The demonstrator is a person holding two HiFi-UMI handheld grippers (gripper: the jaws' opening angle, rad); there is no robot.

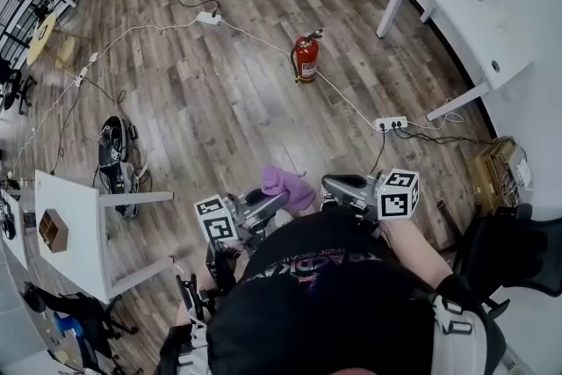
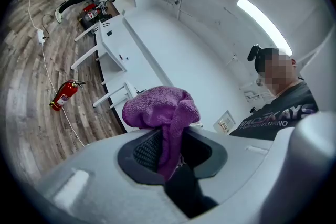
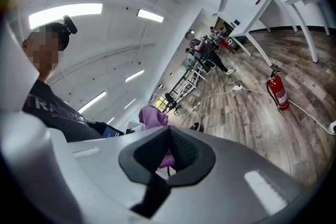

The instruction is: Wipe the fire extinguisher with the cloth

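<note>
Fire extinguisher stands upright on the wooden floor in the head view, well apart from the person. A white cable runs from its foot across the planks to a power strip that lies between it and the grippers. White tables flank the floor: a long table at the right and a small table at the left with a wooden box on it. A dark bag lies on the floor near the small table. Low in this view the left gripper carries a purple cloth, and the right gripper is just beside it.

In the left gripper view the jaws pinch the cloth, which bunches up above them. The red cylinder stands far off at the left, near table legs.

In the right gripper view the jaws are pressed together with nothing between them. The cloth shows just behind them. The red cylinder stands across the floor at the right, with the cable trailing past it.
</note>
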